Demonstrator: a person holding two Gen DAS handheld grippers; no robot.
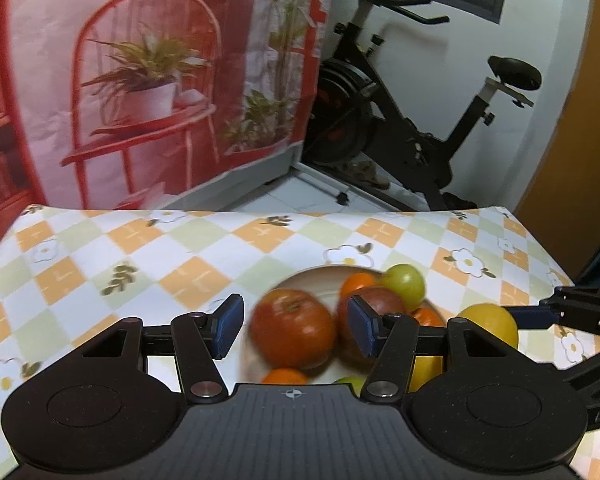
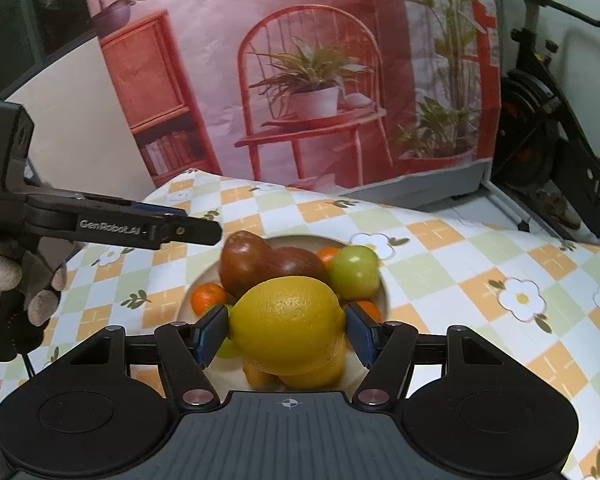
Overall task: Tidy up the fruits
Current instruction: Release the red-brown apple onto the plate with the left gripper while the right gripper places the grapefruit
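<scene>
Yellow citrus (image 2: pixel 288 320) pinched in the R gripper (image 2: pixel 286 334) hangs over the fruit plate (image 2: pixel 382 286) w/ red apples, as the L gripper (image 1: pixel 296 326), spread, hovers nearby; best lowered slowly into a gap, then released.

- Your tablecloth (image 1: pixel 112 248) shows orange, green and white checks with daisies.
- Your yellow citrus (image 2: pixel 288 326) sits by a green apple (image 2: pixel 354 272).
- Your pads (image 1: pixel 230 326) are blue.
</scene>
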